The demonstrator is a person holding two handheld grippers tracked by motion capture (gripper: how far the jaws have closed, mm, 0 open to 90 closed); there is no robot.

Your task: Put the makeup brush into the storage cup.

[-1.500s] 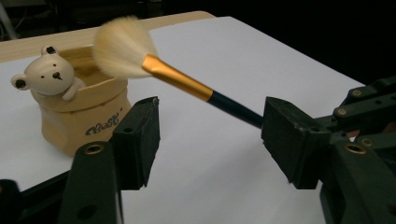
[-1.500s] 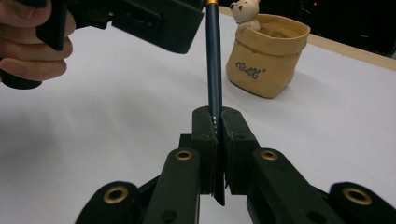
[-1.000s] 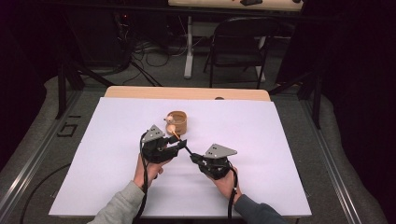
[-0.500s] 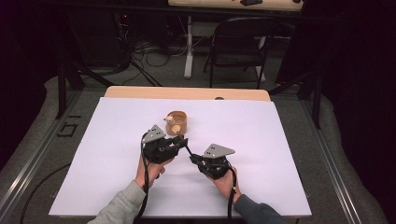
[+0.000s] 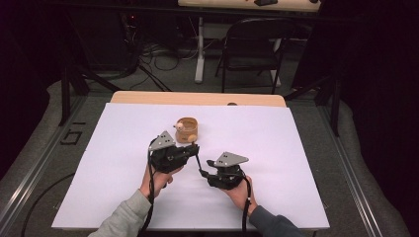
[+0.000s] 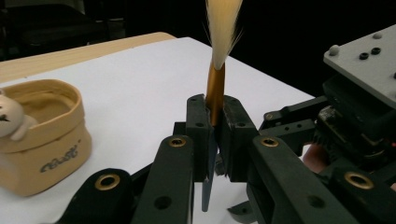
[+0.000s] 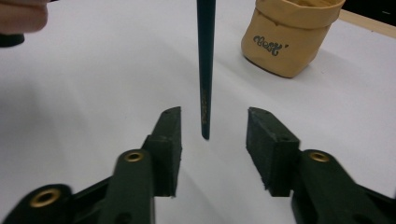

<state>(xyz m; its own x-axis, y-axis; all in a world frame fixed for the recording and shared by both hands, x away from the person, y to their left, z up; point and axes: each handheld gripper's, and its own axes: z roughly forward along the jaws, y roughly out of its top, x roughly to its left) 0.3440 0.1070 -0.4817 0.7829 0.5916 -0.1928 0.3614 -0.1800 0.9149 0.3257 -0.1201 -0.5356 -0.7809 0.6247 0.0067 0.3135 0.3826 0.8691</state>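
Observation:
My left gripper (image 6: 215, 116) is shut on a paintbrush (image 6: 215, 88) at its gold ferrule, with the pale bristles pointing away from the jaws. The brush's dark teal handle (image 7: 204, 70) runs down to my right gripper (image 7: 214, 126), which is open, and the handle's tip hangs between its two jaws without touching either. In the high view the left gripper (image 5: 195, 148) and right gripper (image 5: 203, 170) meet near the middle of the white table, joined by the thin brush (image 5: 198, 160). A tan cup (image 5: 187, 129) stands just beyond the left gripper.
The tan cup (image 6: 42, 140) carries dark lettering and holds a small white figure (image 6: 9, 116); it also appears as the cup (image 7: 289, 37) behind the handle. A white sheet (image 5: 296, 148) covers the table, with a wooden strip (image 5: 197, 98) along the far edge. A chair (image 5: 249, 54) stands beyond.
The left gripper has turned a little beside the cup, swinging the brush handle toward the right gripper. The right gripper has barely moved.

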